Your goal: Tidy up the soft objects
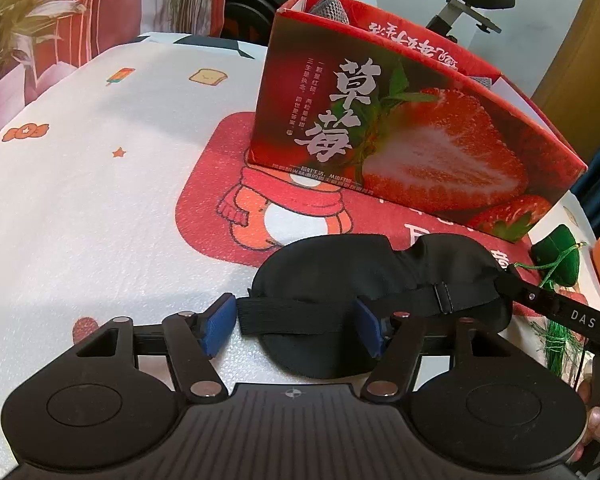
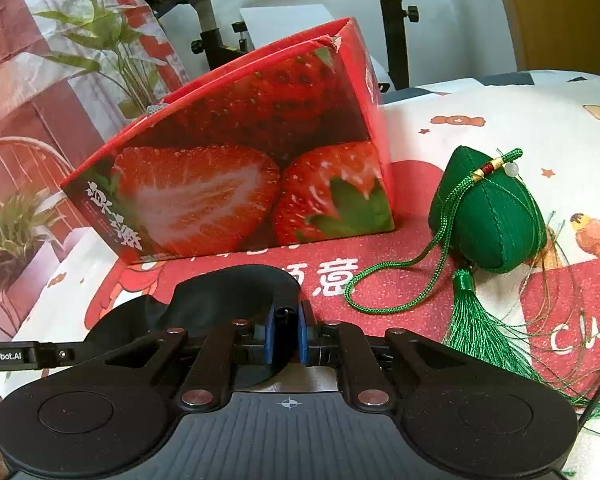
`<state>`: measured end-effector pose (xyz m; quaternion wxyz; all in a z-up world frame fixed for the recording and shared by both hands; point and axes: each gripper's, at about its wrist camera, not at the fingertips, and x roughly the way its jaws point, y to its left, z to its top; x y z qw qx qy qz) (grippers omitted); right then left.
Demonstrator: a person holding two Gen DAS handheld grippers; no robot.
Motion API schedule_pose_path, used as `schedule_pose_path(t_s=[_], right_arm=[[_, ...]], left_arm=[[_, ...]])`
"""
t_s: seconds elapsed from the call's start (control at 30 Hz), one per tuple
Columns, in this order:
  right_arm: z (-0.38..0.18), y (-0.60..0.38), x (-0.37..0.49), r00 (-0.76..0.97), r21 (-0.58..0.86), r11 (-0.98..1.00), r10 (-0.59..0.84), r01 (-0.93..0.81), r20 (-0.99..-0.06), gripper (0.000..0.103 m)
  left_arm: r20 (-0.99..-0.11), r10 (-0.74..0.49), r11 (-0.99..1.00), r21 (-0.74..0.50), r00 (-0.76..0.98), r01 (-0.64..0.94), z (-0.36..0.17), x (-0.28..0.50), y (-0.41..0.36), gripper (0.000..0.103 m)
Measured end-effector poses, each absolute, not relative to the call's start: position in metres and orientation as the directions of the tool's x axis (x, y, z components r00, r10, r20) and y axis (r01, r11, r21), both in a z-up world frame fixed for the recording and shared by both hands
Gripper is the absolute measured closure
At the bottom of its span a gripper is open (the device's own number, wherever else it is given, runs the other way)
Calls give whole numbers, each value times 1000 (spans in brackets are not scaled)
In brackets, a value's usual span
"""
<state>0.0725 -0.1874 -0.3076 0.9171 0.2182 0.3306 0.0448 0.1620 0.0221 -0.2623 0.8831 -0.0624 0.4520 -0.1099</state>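
Right gripper point(image 2: 286, 334) clamped on black eye mask point(image 1: 380, 276); left gripper point(image 1: 296, 322) open around its strap; mask on bench, 6 o'clock of strawberry box point(image 1: 400, 128); green pouch point(image 2: 492, 216) at 3 o'clock, unboxed; grey item apparently already inside.

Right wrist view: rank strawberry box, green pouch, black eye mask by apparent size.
1. strawberry box, clearly largest.
2./3. Green pouch and black eye mask: unsure. The mask sits nearer and is partly hidden behind the gripper; the pouch's tassel adds length.
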Motion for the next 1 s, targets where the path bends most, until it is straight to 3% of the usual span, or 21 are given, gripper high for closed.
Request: schedule_pose_path(t_s=[0.03, 0.07, 0.3, 0.7, 1.0], right_arm=[[-307, -187, 72, 777, 429, 901, 227, 61, -587, 92], [-307, -187, 72, 777, 428, 902, 227, 59, -587, 92], [-305, -187, 69, 778, 436, 898, 235, 56, -583, 92], [-271, -183, 54, 844, 423, 906, 240, -18, -480, 95], [-231, -177, 47, 882, 370, 926, 230, -69, -411, 95]], left_arm=[[-783, -253, 967, -208, 568, 145, -262, 162, 21, 67], [-787, -251, 968, -204, 564, 147, -262, 163, 20, 76], [-773, -224, 974, -169, 594, 148, -256, 160, 23, 91], [-652, -222, 971, -77, 725, 229, -214, 142, 21, 95], [-554, -280, 959, -125, 785, 254, -182, 136, 31, 95]])
